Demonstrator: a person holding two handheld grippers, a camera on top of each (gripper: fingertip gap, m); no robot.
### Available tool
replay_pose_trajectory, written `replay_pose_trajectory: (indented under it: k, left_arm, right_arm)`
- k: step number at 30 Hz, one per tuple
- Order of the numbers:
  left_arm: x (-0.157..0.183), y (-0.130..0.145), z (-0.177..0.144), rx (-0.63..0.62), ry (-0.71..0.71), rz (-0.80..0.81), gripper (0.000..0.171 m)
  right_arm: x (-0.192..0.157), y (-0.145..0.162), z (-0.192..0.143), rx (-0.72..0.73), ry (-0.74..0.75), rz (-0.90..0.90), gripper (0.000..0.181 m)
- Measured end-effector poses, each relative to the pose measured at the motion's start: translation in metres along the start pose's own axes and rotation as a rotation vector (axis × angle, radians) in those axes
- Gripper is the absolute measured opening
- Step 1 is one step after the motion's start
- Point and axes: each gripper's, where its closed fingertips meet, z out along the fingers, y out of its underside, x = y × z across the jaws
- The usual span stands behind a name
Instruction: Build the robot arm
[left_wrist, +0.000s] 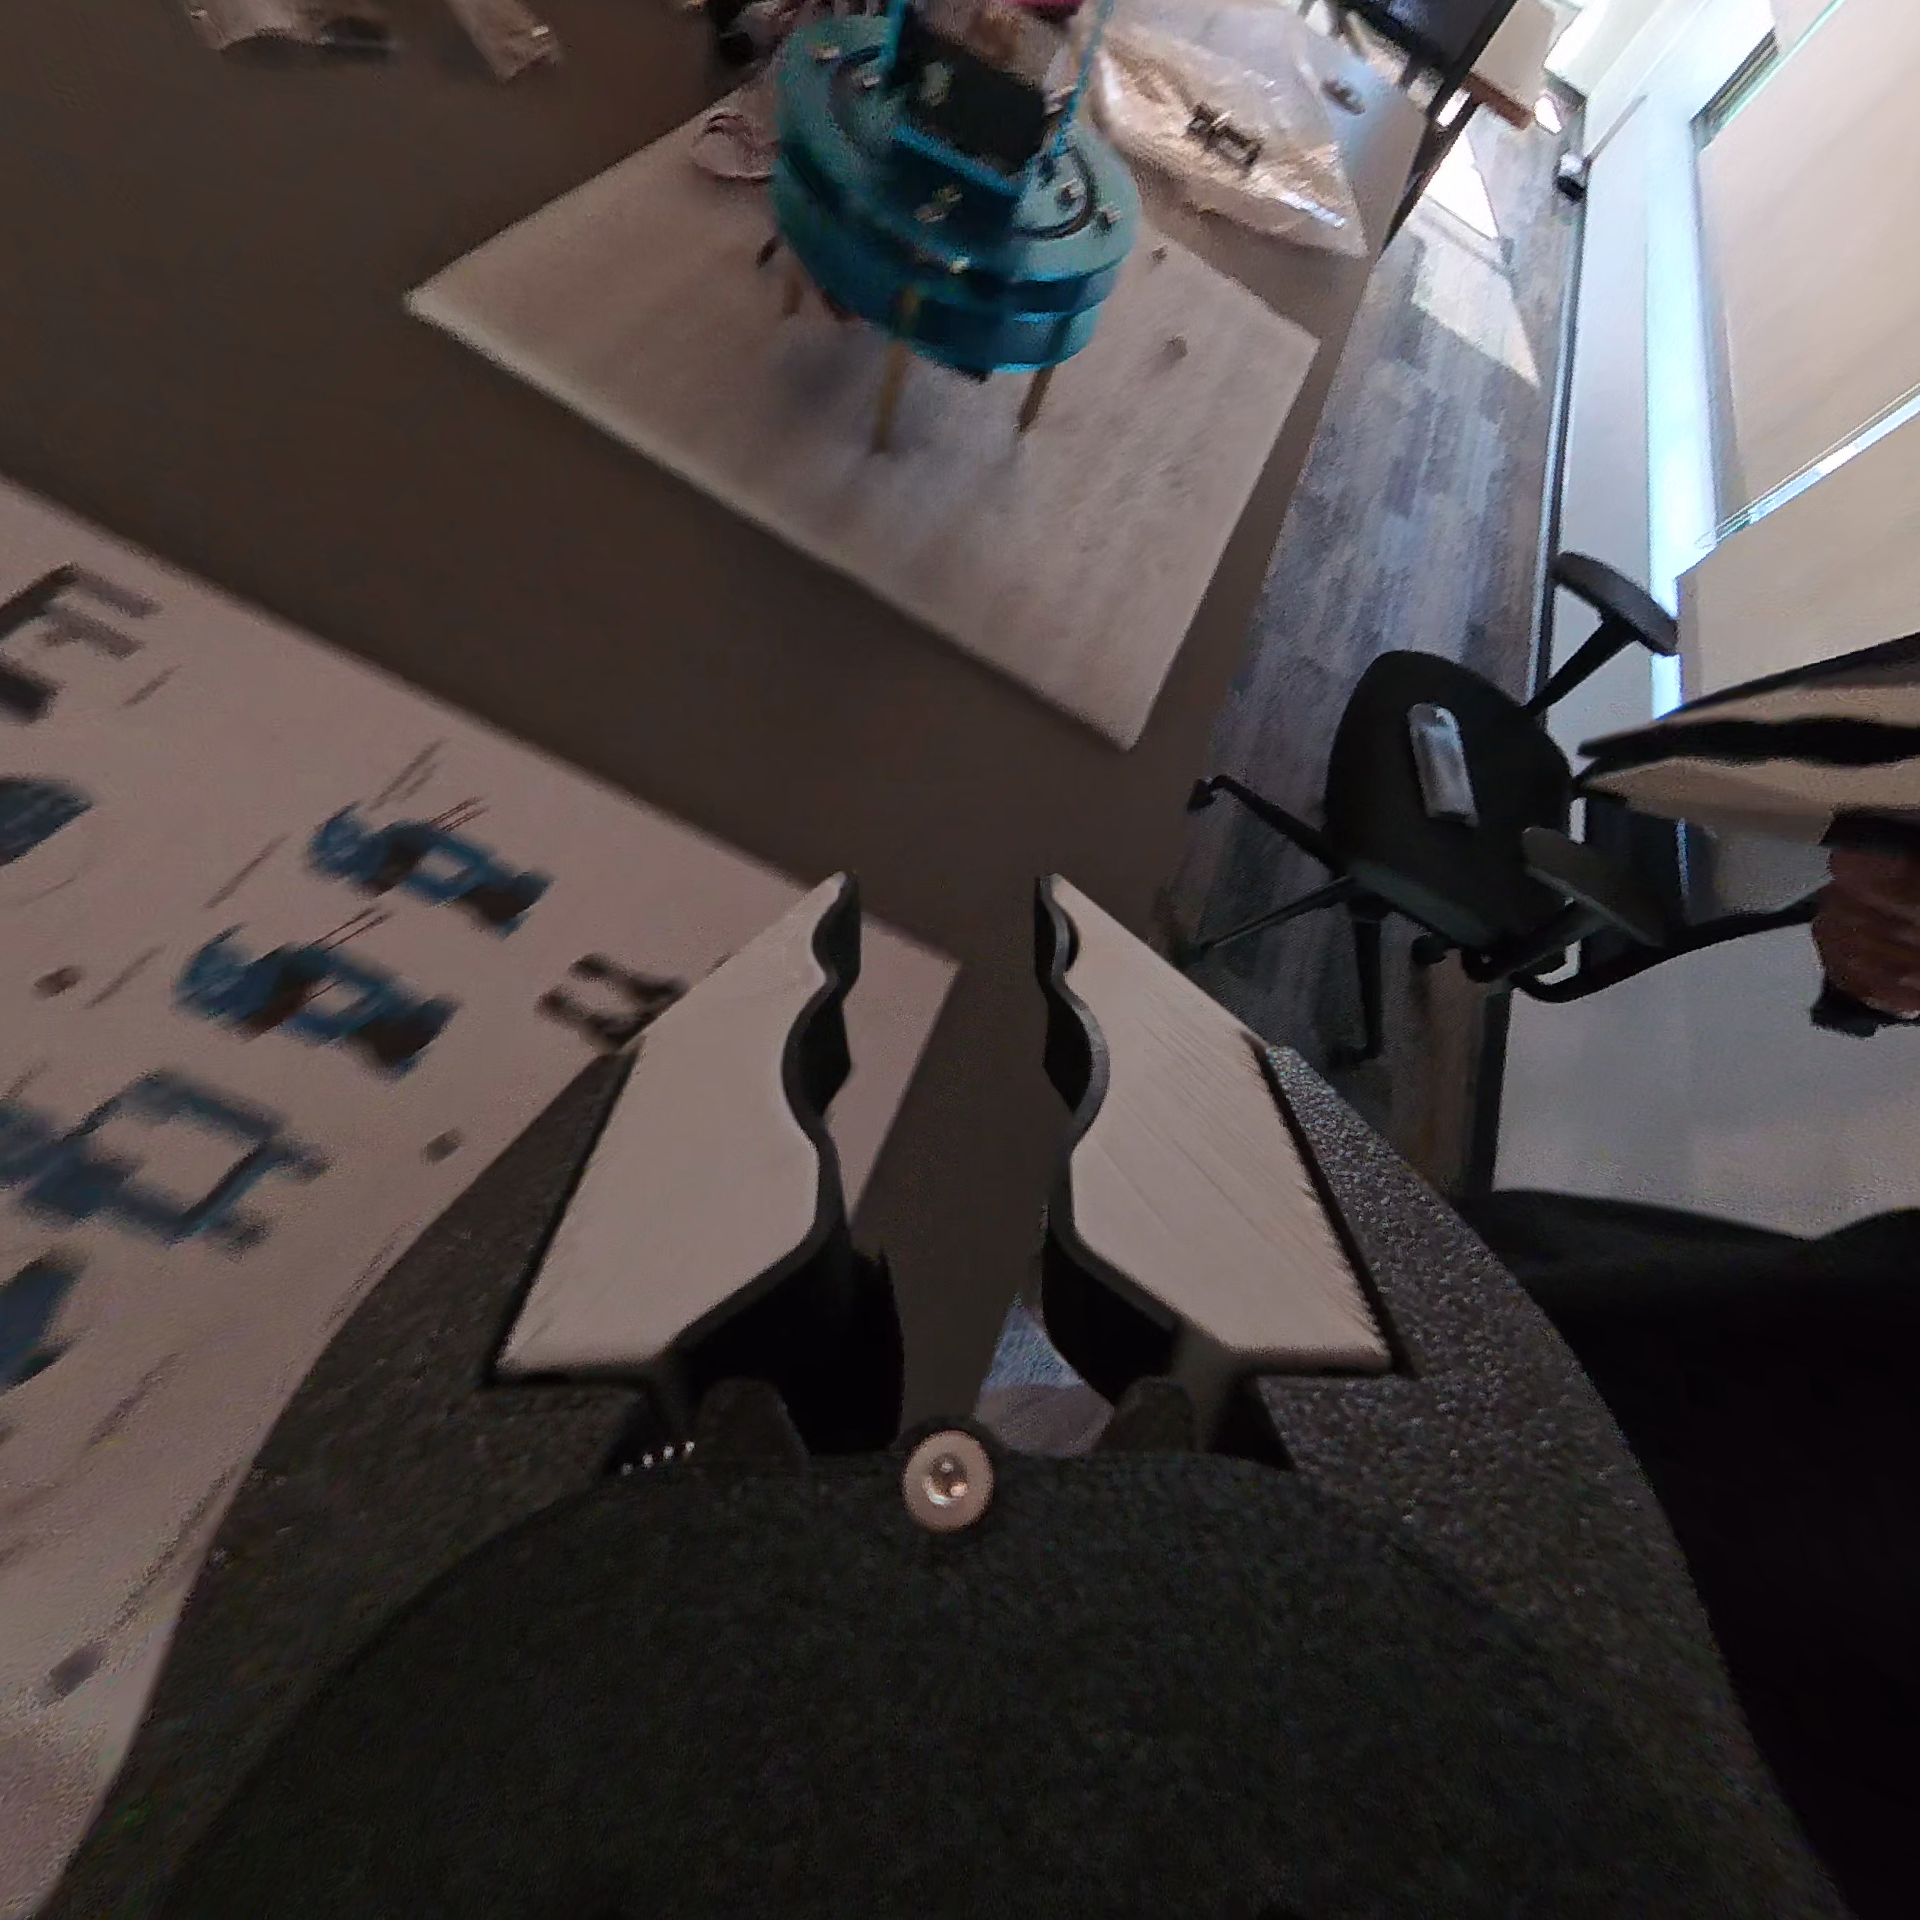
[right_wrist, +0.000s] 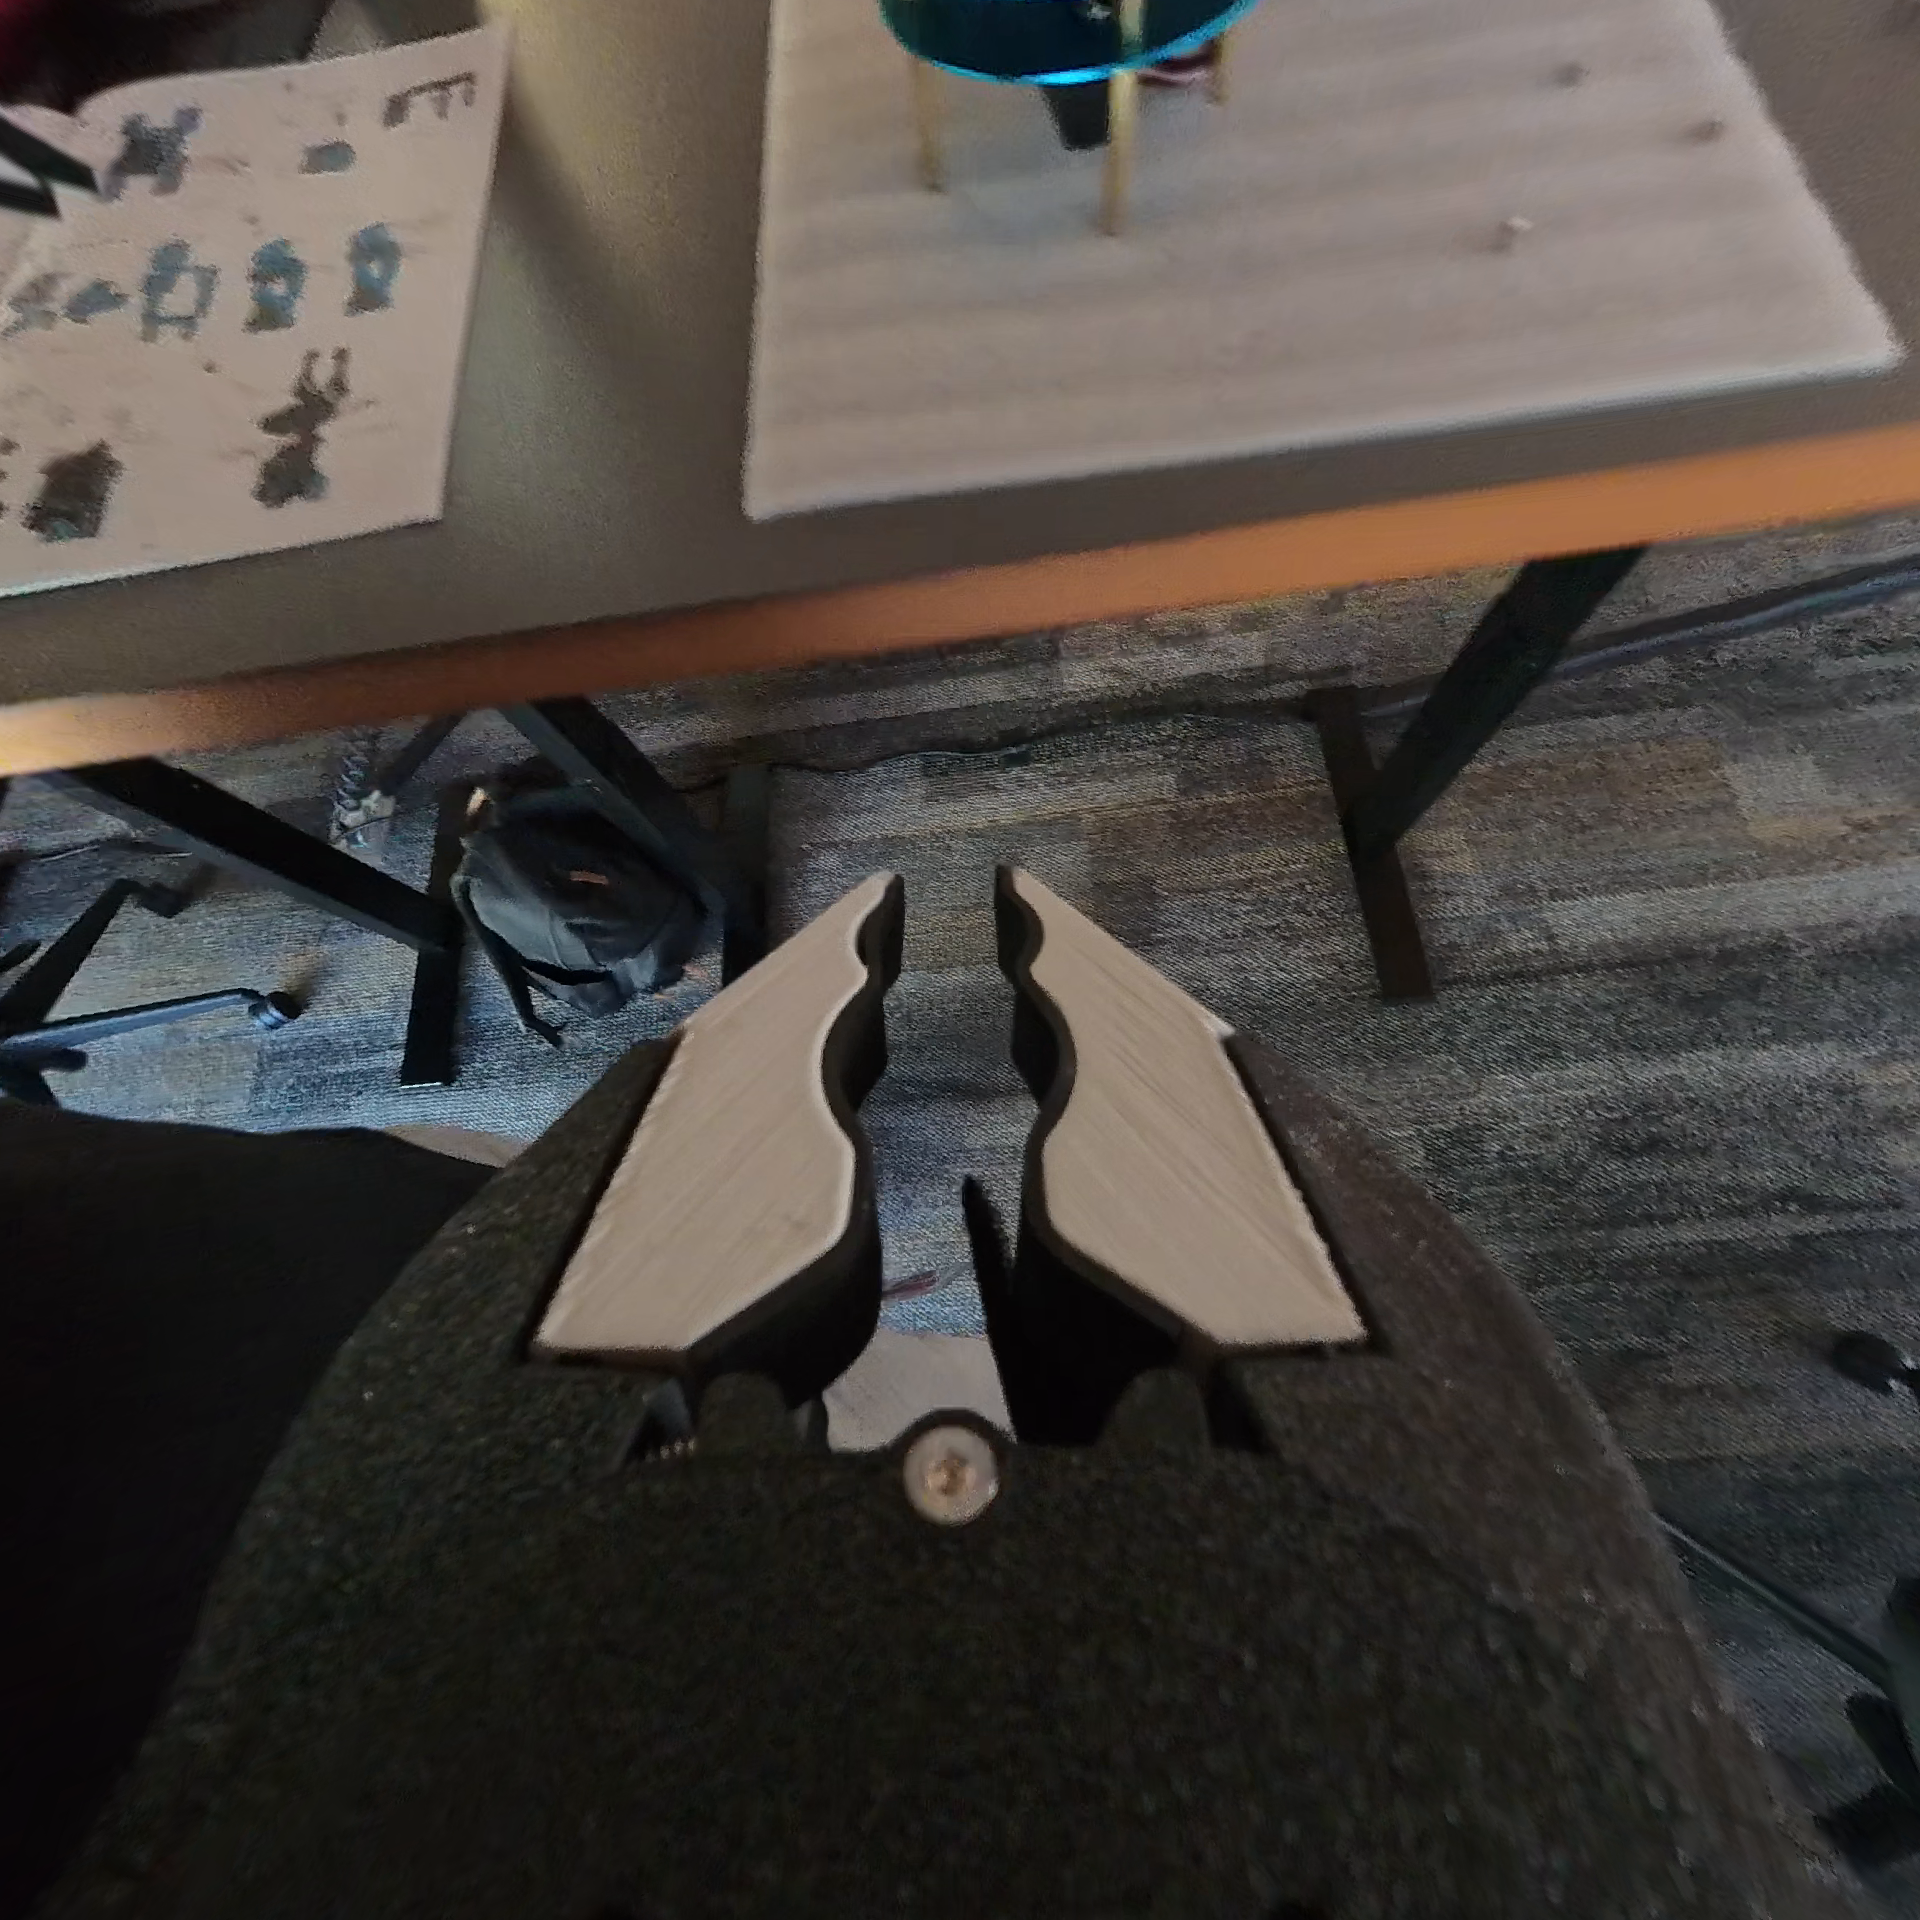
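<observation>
Hovering over the desk, the left gripper gapes empty. The right gripper, narrowly parted and empty, hangs past the desk's front edge, above the carpet. A blue stacked-disc device stands on a pale board toward the desk's far side.

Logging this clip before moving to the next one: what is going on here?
Nothing is being held. The left gripper is open above the table, aimed toward a teal disc assembly standing on a pale board. The right gripper is open too, off the table edge over the carpet. A printed sheet lies beside the board.
</observation>
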Motion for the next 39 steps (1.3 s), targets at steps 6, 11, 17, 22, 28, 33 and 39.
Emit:
replay_pose_trajectory:
  k: [6,11,17,22,28,33,39]
  left_arm:
    - [0.084,-0.017,0.085,-0.017,-0.038,-0.028,0.031]
    - [0.157,-0.015,0.140,-0.040,-0.057,-0.104,0.031]
    - [0.208,-0.023,0.165,-0.011,-0.091,-0.174,0.030]
    - [0.223,-0.024,0.180,-0.016,-0.121,-0.168,0.030]
    - [0.224,-0.031,0.187,-0.001,-0.174,-0.130,0.029]
    - [0.224,-0.034,0.188,0.028,-0.204,-0.162,0.030]
    - [0.211,-0.034,0.183,0.033,-0.276,-0.163,0.028]
  right_arm:
    - [0.095,0.048,-0.054,-0.021,0.019,-0.009,0.017]
    - [0.181,0.077,-0.094,-0.038,0.007,-0.022,0.017]
    - [0.270,0.075,-0.128,-0.017,0.024,-0.034,0.017]
    - [0.306,0.074,-0.139,0.017,0.052,0.000,0.017]
    - [0.295,0.078,-0.127,0.044,-0.024,0.057,0.017]
    - [0.287,0.070,-0.114,0.030,-0.071,-0.011,0.017]
    - [0.297,0.027,-0.090,0.064,-0.121,-0.075,0.017]
